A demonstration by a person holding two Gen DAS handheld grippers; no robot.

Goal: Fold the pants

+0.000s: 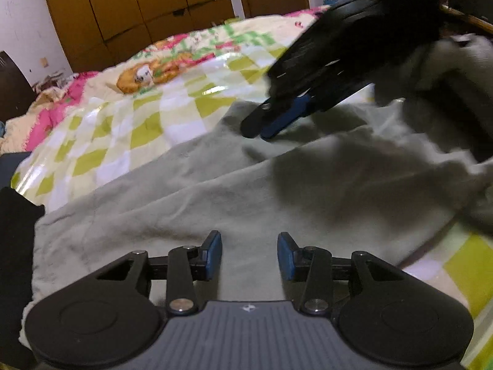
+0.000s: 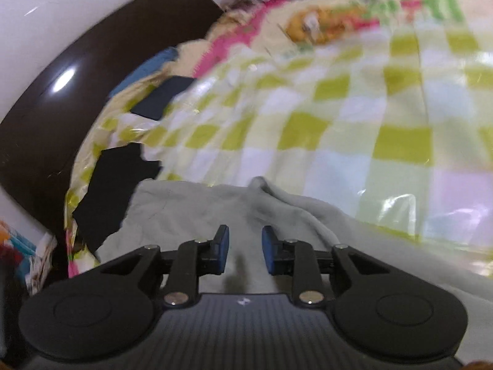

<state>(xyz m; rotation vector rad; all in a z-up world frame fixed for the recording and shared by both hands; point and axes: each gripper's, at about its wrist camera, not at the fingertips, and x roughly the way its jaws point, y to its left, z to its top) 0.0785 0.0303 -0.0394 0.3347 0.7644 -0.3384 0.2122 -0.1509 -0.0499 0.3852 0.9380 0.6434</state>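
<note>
Grey pants [image 1: 215, 191] lie spread and rumpled on a checked bedspread [image 1: 123, 129]. My left gripper [image 1: 249, 256] hovers open over the near part of the cloth, with nothing between its blue pads [image 1: 215, 254]. My right gripper [image 1: 258, 131] reaches in from the upper right, blurred, with its tips down at the far edge of the pants. In the right wrist view the right gripper [image 2: 245, 248] stands open with a narrow gap above the grey pants [image 2: 191, 209], and its pads [image 2: 223, 246] press on nothing. A raised fold of the pants [image 2: 262, 185] lies just ahead of it.
A black cloth [image 1: 15, 246] [image 2: 114, 191] lies beside the pants at the bed's edge. A dark flat object [image 2: 160, 97] and a blue item [image 2: 144, 67] rest near the dark headboard [image 2: 61, 92]. Wooden wardrobes [image 1: 138, 6] stand beyond the bed.
</note>
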